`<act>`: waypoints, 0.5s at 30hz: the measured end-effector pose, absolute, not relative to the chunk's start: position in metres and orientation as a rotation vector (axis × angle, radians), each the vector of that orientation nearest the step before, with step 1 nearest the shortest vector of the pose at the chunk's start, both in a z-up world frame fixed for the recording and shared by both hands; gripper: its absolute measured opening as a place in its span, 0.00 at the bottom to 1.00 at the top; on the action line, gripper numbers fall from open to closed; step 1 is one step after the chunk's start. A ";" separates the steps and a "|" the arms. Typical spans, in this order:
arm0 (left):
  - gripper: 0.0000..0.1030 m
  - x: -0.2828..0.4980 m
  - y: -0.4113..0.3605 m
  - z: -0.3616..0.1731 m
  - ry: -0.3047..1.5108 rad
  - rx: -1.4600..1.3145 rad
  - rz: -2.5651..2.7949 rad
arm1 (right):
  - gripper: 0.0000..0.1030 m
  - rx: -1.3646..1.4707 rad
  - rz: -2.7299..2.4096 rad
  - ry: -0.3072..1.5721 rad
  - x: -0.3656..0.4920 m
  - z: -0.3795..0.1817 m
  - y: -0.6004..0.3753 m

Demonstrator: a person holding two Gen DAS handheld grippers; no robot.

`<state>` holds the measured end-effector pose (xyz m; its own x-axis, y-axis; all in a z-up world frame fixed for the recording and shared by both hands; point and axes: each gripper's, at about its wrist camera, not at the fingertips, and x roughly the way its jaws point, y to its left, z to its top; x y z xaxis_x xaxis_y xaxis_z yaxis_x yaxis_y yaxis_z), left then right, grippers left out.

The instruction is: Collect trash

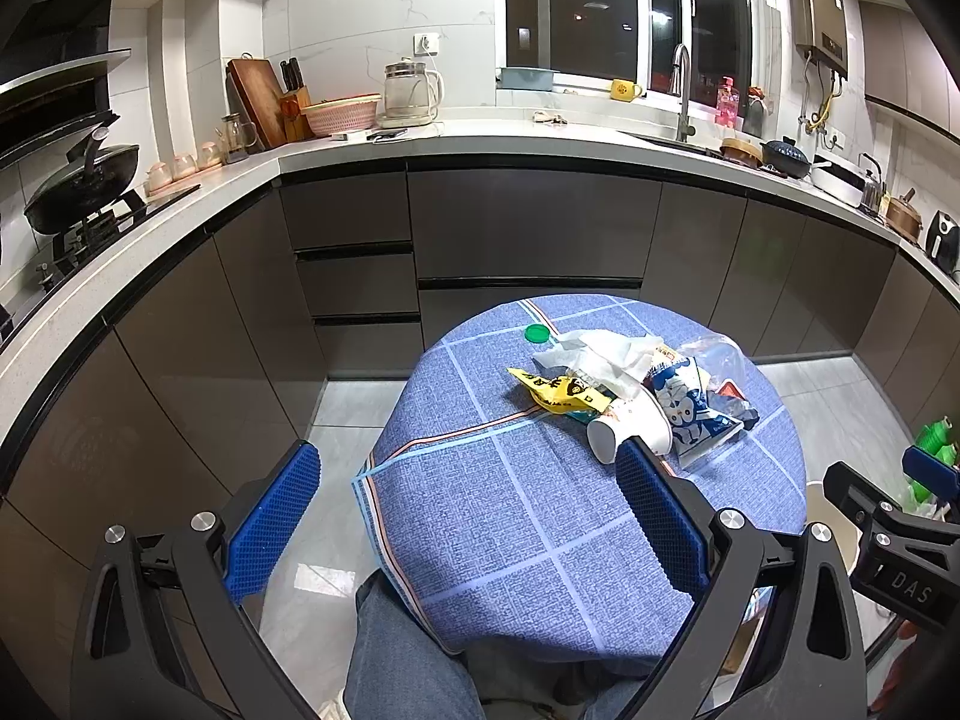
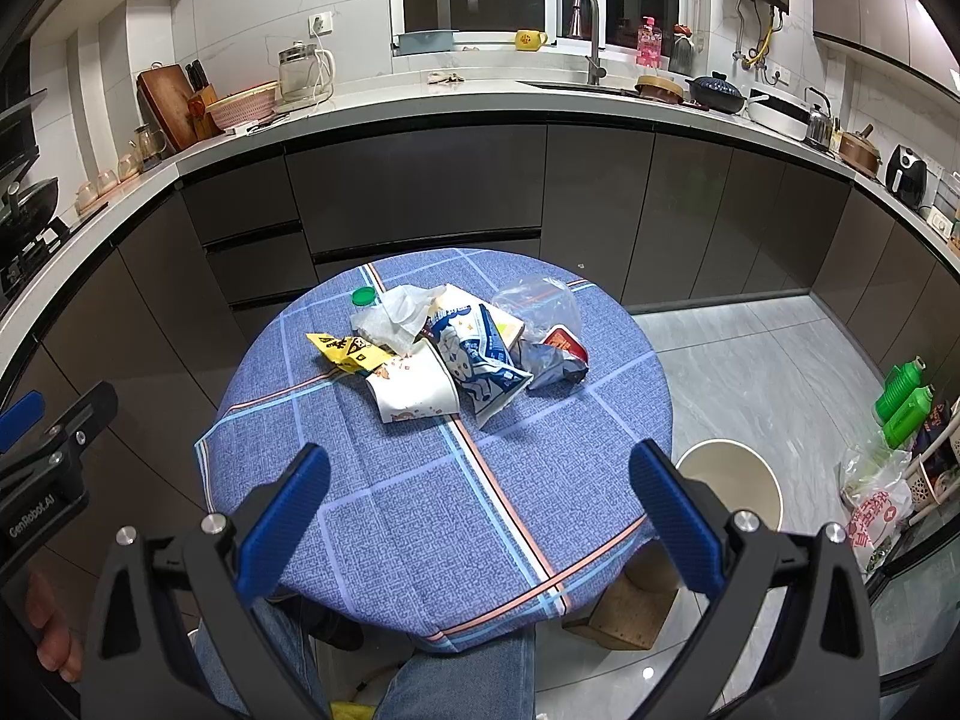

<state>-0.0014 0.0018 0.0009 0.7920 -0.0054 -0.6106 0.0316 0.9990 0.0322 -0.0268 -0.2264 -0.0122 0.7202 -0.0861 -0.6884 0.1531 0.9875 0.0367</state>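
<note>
- A round table (image 2: 420, 540), covered in a blue checked cloth, stands in the middle of the kitchen floor; everything below is placed from it.
- Dark cabinets under a pale counter (image 2: 420, 99) curve around the far side of the table.
- A person sits at the table's near edge, with jeans-clad legs (image 1: 414, 648) tucked under the overhanging cloth.
- On the floor just right of the table sits a round cream bin (image 2: 735, 483), its mouth facing up.
- The left gripper (image 1: 468, 498) hovers over the table's near left edge, its 2 blue-padded fingers spread wide with nothing between them.
- The right gripper (image 2: 480, 504) hangs over the table's near edge, likewise spread wide and holding nothing.
- The trash lies heaped on the far half of the tabletop, all pieces touching or overlapping.
- A white paper cup (image 2: 414, 387) lies tipped on its side at the front of the heap.
- A blue-and-white snack bag (image 2: 480, 360) rests against the cup's right side.
- A crumpled white tissue (image 2: 396, 315) sits behind the cup.
- A clear plastic bag (image 2: 540, 300) sits at the heap's far right.
- A yellow wrapper (image 2: 345, 351) pokes out to the left.
- A green bottle cap (image 2: 362, 296) lies at the heap's far left, just beside the tissue.
</note>
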 end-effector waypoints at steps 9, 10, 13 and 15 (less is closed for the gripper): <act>0.92 0.000 0.001 0.000 0.659 0.039 -0.019 | 0.97 0.094 -0.131 0.756 -0.026 -0.012 -0.226; 0.92 0.000 0.001 0.000 0.659 0.040 -0.019 | 0.97 0.093 -0.133 0.756 -0.026 -0.012 -0.226; 0.92 0.000 0.001 0.000 0.660 0.039 -0.020 | 0.97 0.094 -0.133 0.757 -0.026 -0.012 -0.226; 0.92 0.000 0.002 0.001 0.659 0.038 -0.019 | 0.97 0.093 -0.134 0.757 -0.026 -0.012 -0.226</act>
